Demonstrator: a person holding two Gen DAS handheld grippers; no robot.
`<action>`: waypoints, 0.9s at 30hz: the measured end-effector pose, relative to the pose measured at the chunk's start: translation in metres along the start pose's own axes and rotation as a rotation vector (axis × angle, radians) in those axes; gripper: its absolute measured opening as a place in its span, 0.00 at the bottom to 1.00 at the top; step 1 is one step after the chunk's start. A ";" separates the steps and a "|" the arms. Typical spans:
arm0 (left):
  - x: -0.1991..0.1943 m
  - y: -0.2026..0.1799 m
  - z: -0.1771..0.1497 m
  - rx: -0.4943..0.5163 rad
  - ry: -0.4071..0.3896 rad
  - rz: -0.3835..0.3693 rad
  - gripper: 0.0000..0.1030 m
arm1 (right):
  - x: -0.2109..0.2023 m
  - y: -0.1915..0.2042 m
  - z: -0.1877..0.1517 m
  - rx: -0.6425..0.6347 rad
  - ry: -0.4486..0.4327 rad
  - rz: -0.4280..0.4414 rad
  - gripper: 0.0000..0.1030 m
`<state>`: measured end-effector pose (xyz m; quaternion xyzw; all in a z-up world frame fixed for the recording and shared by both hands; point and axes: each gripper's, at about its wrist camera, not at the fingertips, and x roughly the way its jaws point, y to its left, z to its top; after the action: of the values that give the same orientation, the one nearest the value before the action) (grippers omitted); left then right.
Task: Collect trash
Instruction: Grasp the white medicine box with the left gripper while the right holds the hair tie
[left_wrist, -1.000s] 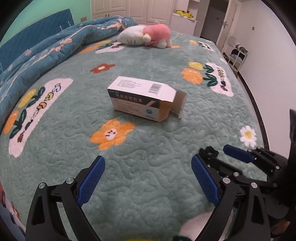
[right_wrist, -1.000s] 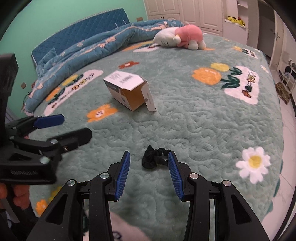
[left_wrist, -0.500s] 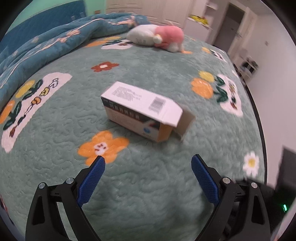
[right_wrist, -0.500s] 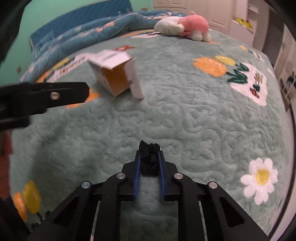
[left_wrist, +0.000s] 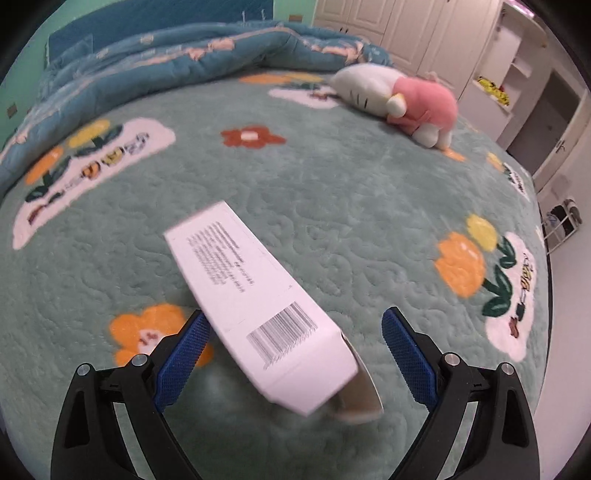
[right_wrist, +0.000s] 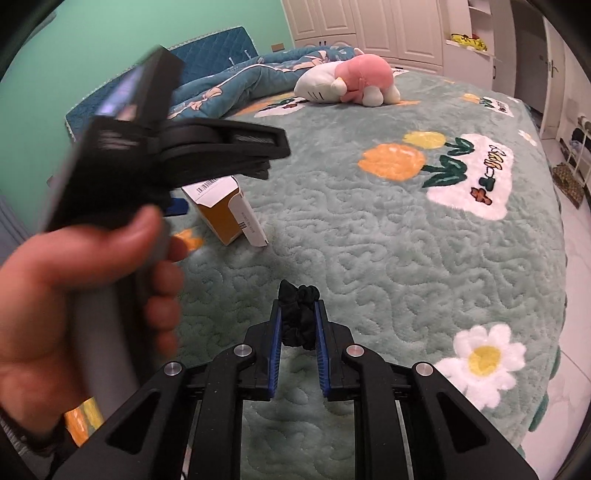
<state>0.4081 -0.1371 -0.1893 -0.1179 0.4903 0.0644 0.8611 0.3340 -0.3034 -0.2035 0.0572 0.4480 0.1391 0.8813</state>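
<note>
A white and orange carton box (left_wrist: 255, 306) with an open end flap lies on the green bedspread (left_wrist: 351, 206). My left gripper (left_wrist: 293, 345) is open, its blue pads on either side of the box's near end, not pressing it. The box also shows in the right wrist view (right_wrist: 227, 208), partly behind the left gripper (right_wrist: 221, 151) and the hand holding it. My right gripper (right_wrist: 298, 326) is shut on a black hair scrunchie (right_wrist: 298, 317), held just above the bedspread (right_wrist: 406, 258).
A pink and white plush toy (left_wrist: 399, 99) lies at the far side of the bed, also in the right wrist view (right_wrist: 347, 81). A rumpled blue quilt (left_wrist: 177, 62) lies along the far left. The bed's right edge (right_wrist: 557, 295) drops to a tiled floor.
My left gripper moved forward until its open fingers straddle the box. My right gripper closed on the scrunchie and lifted it slightly.
</note>
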 end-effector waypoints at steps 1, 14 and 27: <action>0.003 0.002 0.000 -0.006 0.004 0.000 0.85 | 0.000 0.000 -0.001 0.004 0.000 0.001 0.16; -0.026 0.056 -0.017 0.167 -0.009 -0.084 0.42 | 0.001 0.013 -0.004 0.009 -0.011 0.033 0.16; -0.091 0.082 -0.059 0.377 -0.065 -0.051 0.42 | -0.040 0.042 -0.007 0.018 -0.071 0.056 0.16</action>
<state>0.2940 -0.0738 -0.1515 0.0351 0.4626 -0.0465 0.8846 0.2979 -0.2758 -0.1673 0.0828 0.4161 0.1576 0.8917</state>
